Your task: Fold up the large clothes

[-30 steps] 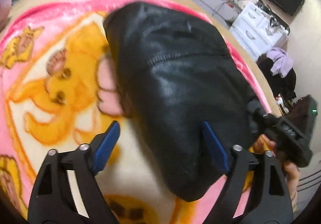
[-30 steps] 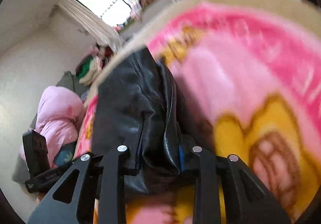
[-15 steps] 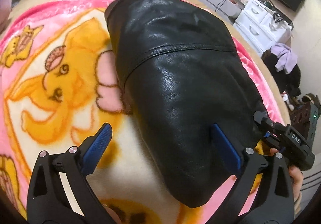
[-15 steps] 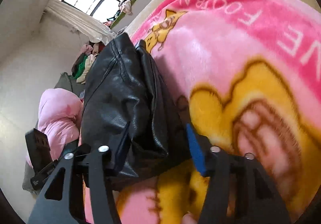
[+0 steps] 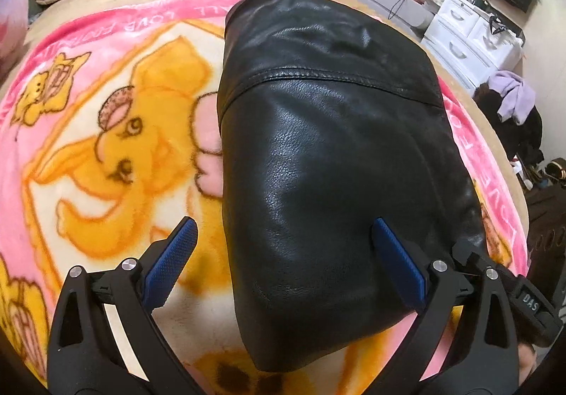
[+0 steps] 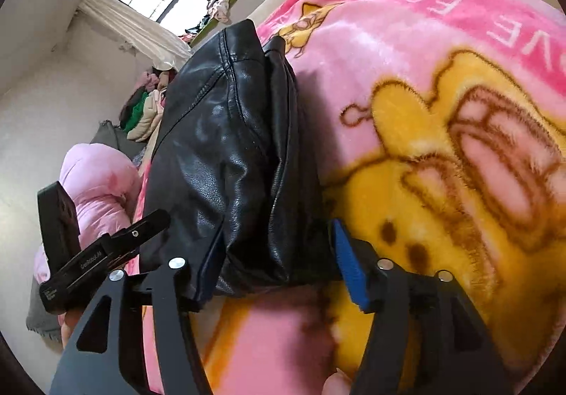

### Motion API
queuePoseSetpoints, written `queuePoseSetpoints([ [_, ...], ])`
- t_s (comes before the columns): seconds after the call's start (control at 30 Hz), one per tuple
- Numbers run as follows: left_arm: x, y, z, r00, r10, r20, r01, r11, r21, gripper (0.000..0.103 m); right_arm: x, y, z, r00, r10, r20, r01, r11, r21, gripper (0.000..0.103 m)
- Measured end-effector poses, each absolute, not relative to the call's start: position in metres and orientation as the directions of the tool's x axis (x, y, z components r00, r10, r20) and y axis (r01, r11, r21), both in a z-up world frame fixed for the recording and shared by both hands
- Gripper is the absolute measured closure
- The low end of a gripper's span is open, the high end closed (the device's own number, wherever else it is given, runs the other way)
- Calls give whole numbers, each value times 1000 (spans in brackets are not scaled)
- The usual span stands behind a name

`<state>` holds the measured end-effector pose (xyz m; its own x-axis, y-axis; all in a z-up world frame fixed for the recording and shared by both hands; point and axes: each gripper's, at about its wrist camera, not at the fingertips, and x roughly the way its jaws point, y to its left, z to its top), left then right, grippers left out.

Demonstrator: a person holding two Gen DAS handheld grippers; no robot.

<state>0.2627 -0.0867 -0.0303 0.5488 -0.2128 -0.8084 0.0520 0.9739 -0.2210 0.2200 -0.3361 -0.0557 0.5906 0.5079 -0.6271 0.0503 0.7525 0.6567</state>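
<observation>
The folded black leather jacket (image 5: 329,161) is lying on the pink cartoon blanket (image 5: 106,133); the left tool (image 5: 286,264) is hovering wide over it; the right tool (image 6: 279,267) is opening around its edge.

The leather jacket (image 5: 329,161) is shiny black. The blanket (image 5: 106,154) under it is pink, with orange-yellow cartoon animals on a cream patch and pale letters along its pink edge. The gripper fingers (image 5: 173,257) are black with blue pads. The dresser (image 5: 470,37) is white, and a light purple cloth (image 5: 513,94) lies on a dark heap
</observation>
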Motion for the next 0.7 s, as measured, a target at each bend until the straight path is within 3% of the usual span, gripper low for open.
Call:
queuePoseSetpoints([
  [0.07, 262, -85, -30, 553, -222, -803, 55, 971, -231, 10, 217, -340, -42, 631, 464, -621, 49, 775, 630, 35],
  [0.2, 262, -87, -30, 555, -218, -803, 61, 973, -221, 10, 222, -338, 2, 741, 309, -596, -3, 889, 457, 35],
  [0.3, 261, -87, -31, 556, -222, -801, 63, 972, -225, 10, 246, -319, 27, 763, 278, -583, -73, 934, 350, 49],
  [0.47, 261, -86, -33, 555, -231, -799, 65, 970, -236, 10, 322, -280, 23, 648, 285, -706, -137, 956, 261, 52],
  [0.53, 261, -85, -33, 554, -235, -799, 68, 969, -238, 10, 355, -269, 6, 559, 229, -797, -117, 973, 198, 62],
  [0.7, 262, -85, -40, 544, -253, -800, 76, 964, -254, 10, 382, -263, -39, 405, 211, -890, -113, 977, 180, 61],
])
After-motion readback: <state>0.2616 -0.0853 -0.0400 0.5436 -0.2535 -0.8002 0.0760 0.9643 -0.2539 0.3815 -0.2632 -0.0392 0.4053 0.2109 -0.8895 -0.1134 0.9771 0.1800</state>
